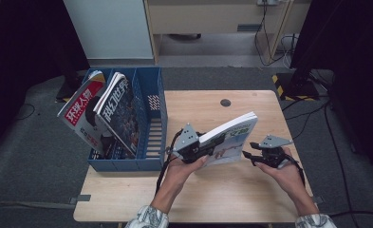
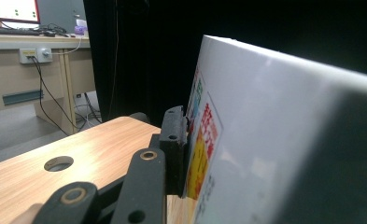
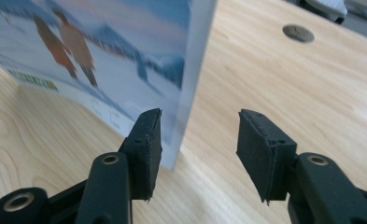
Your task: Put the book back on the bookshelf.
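A thick magazine (image 1: 234, 135) with a white and green cover stands tilted on its edge above the wooden table (image 1: 212, 190). My left gripper (image 1: 216, 142) is shut on its near left end; in the left gripper view one black pad (image 2: 174, 140) presses flat on the cover (image 2: 274, 140), and the other jaw is hidden behind it. My right gripper (image 1: 248, 151) is open at the magazine's lower right corner. In the right gripper view that corner (image 3: 172, 140) lies between the jaws of the gripper (image 3: 200, 140), close to the left pad, with a wide gap to the right pad.
A blue file rack (image 1: 155, 123) stands at the table's left side, holding two leaning magazines (image 1: 115, 111) in its left compartments. A round cable hole (image 1: 225, 102) sits at the table's far middle. Cables and dark stands lie on the floor beyond.
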Available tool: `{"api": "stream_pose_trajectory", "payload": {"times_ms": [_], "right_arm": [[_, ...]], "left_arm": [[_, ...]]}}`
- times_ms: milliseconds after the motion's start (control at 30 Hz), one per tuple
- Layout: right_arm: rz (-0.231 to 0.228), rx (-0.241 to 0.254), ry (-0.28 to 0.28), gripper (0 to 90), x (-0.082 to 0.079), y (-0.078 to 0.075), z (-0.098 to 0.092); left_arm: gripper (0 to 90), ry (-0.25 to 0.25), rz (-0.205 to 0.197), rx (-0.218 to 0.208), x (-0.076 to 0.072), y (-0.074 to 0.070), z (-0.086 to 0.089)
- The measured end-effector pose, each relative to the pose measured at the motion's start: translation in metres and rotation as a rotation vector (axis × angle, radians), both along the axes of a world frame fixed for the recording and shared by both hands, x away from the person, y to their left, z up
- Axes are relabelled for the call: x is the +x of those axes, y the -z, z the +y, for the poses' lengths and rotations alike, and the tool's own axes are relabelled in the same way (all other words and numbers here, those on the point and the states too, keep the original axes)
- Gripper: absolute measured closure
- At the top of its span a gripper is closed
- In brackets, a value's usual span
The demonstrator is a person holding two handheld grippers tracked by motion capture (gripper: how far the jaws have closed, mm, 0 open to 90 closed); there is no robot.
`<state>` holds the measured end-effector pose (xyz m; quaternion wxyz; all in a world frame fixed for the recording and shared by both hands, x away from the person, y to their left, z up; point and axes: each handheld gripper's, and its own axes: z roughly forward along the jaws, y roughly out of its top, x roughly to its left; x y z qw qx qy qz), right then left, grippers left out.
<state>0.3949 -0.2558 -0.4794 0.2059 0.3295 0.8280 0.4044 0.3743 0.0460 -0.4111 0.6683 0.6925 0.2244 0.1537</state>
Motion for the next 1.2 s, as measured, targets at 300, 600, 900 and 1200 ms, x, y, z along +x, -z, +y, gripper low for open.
{"api": "stream_pose_trajectory", "payload": {"times_ms": [300,600,900,1200], "right_arm": [[0.041,0.001,0.027,46.7,-0.001,0.011,-0.008],[0.079,-0.009,0.039,45.9,-0.002,0.019,-0.011],[0.092,-0.012,0.046,45.1,-0.004,0.023,-0.014],[0.096,-0.008,0.059,45.6,-0.006,0.024,-0.017]], "left_arm": [[68.3,0.009,-0.001,-0.008,-0.001,0.002,0.000],[68.5,-0.006,-0.012,-0.007,-0.003,0.003,0.000],[69.7,-0.020,-0.019,-0.012,-0.006,0.003,-0.001],[70.4,-0.031,-0.014,-0.021,-0.005,0.002,0.003]]}}
